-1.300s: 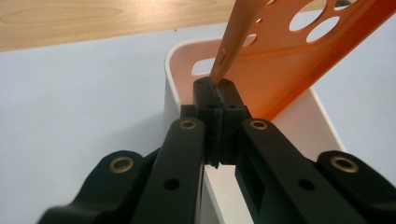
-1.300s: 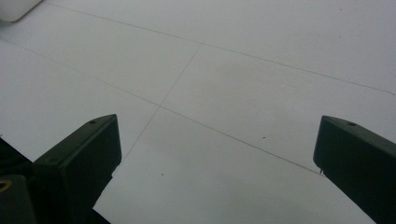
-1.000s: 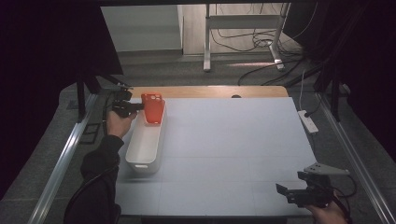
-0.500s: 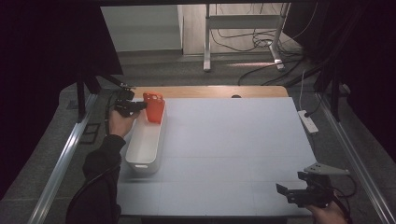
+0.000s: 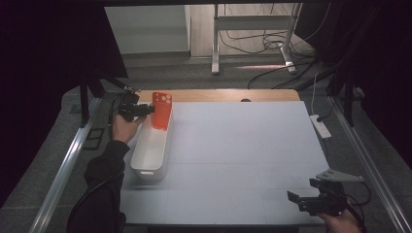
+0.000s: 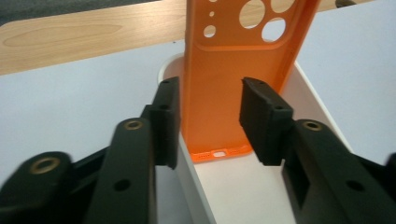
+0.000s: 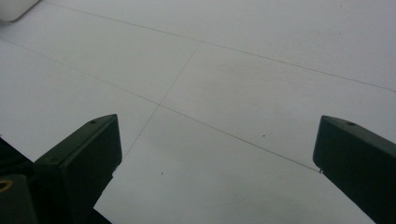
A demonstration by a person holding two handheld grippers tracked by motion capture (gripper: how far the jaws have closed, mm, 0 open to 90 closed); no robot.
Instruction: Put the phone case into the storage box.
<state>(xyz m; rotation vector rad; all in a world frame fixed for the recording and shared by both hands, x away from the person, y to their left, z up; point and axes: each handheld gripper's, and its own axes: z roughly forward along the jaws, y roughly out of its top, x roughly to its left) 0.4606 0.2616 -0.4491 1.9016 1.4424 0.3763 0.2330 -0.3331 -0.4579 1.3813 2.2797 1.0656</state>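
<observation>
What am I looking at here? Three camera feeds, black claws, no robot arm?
There is no robot: a person holds a hand-operated two-jaw gripper in each hand. The high view looks down on the white table from above the person's side. The other two pictures come from cameras riding on each gripper, looking along its black jaws.

On the table's left side lies a long white bin. An orange phone case stands upright at its far end, leaning on the rim. The left gripper sits at the case; its jaws have just been opening, and the pads stand clear of the case on both sides, so it is released. The right gripper waits open over bare table at the near right corner, holding nothing.
</observation>
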